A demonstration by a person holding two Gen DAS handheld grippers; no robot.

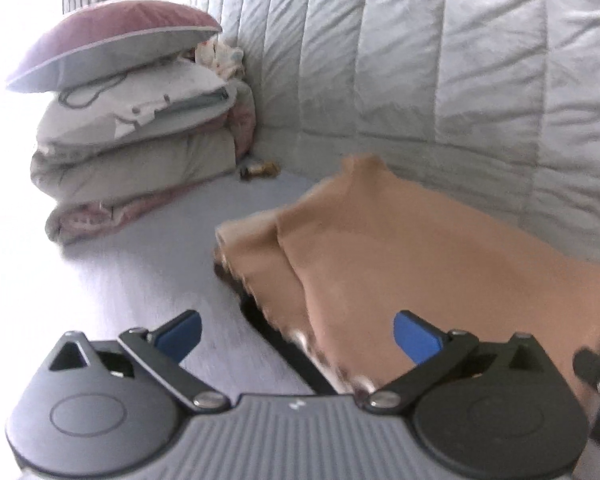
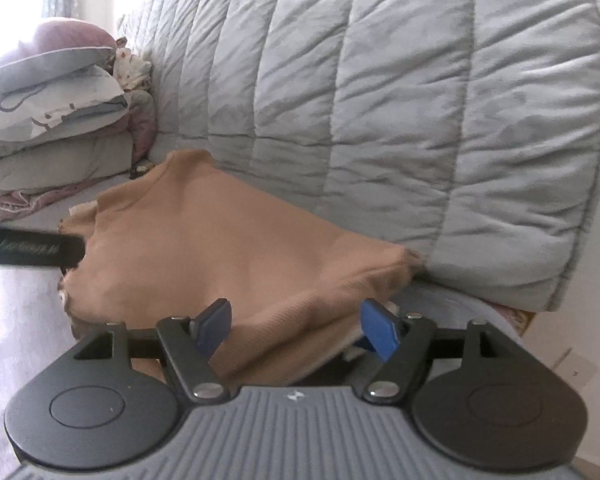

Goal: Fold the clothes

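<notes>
Jaws wide, off tan garment (image 2: pixel 228 256)

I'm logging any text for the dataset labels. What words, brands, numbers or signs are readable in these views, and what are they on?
None can be read with certainty.
Pale lettering on the black strap: upside down and blurred, unreadable.
Small white logo mark on each gripper's grey body: a symbol, no letters.
Line drawings on the pillowcase: no text.

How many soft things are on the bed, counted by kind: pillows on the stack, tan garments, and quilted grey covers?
Pillows on the stack: 1
Tan garments: 1
Quilted grey covers: 1
Total: 3
The folded layers under the pillow are too merged to count.
</notes>
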